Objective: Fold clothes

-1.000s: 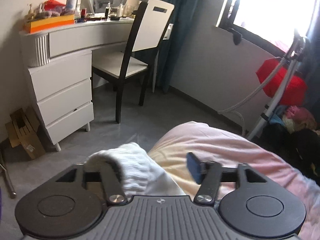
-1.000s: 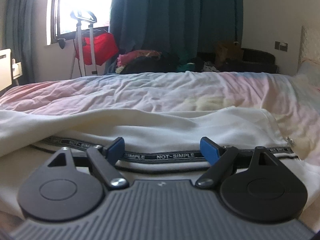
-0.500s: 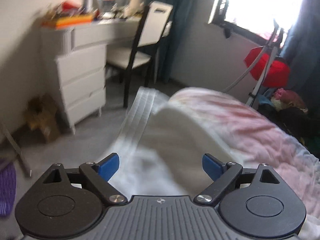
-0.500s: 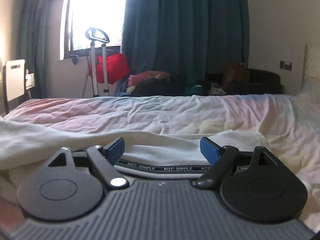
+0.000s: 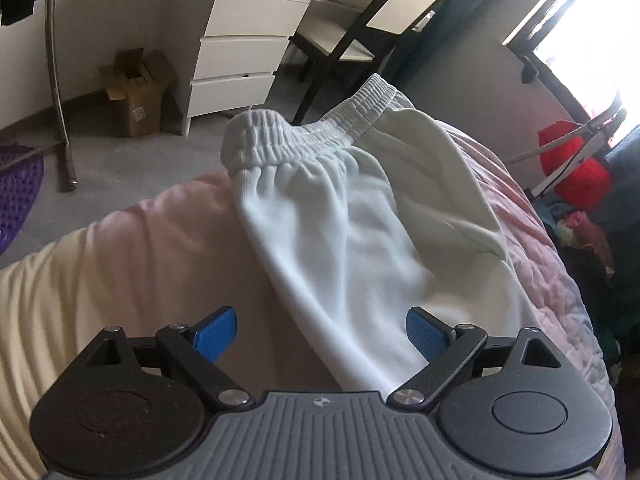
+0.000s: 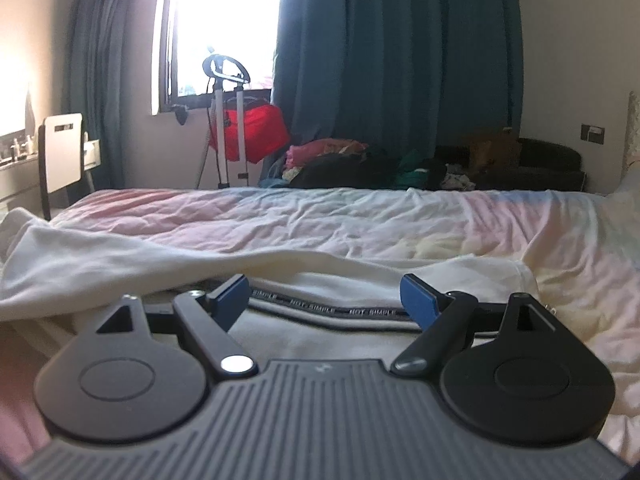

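Both the left gripper (image 5: 320, 334) and right gripper (image 6: 326, 296) are hovering with jaws open over the white trousers (image 5: 360, 216) lying on the bed (image 6: 360, 216), seemingly between folds, needing a fresh grip next.

Bright window (image 6: 224, 28) between teal curtains (image 6: 396, 60); white drawers (image 5: 240, 52), a chair (image 5: 380, 20), grey floor (image 5: 132, 160).

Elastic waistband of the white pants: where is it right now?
Left wrist view, upper centre: the waistband lies at the far edge of the pink bed cover, nearest the black chair and white drawers.
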A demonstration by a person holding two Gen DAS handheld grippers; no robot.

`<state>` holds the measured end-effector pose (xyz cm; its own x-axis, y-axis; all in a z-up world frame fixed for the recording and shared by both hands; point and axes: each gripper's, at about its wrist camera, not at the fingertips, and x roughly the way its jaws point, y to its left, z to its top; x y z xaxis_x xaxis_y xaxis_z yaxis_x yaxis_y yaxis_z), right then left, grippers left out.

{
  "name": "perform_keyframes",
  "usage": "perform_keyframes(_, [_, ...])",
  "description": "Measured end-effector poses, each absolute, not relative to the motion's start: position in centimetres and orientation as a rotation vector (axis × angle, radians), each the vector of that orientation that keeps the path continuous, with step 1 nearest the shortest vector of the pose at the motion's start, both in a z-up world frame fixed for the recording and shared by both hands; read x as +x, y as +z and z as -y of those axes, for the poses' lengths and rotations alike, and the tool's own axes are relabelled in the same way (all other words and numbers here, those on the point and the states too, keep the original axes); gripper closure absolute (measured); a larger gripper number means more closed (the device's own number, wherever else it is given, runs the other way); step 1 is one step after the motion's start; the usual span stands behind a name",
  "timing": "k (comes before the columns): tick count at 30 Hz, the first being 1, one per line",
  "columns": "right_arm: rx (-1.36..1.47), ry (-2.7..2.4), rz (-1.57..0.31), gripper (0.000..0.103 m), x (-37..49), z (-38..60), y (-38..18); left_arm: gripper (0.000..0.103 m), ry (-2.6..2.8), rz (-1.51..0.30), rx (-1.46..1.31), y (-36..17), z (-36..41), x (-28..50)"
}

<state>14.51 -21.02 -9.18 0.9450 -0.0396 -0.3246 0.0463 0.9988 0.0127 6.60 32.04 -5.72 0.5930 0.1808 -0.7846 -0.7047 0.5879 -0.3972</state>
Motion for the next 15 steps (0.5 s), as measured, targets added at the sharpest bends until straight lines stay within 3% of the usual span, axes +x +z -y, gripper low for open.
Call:
perform_keyframes(10, [0.075, -0.063, -0.404, 0.019, 15.5, 21.5, -10.5, 0.012, 0.518, -0.742, -0.923, -8.5, -33.5, 7.8])
perform_keyframes(15, [0.108, -0.024, -0.415, 0.019, 16.0, 21.3, -10.6, 0.029, 0.487, -0.693, -1.009, -9.4, -33.7, 8.8])
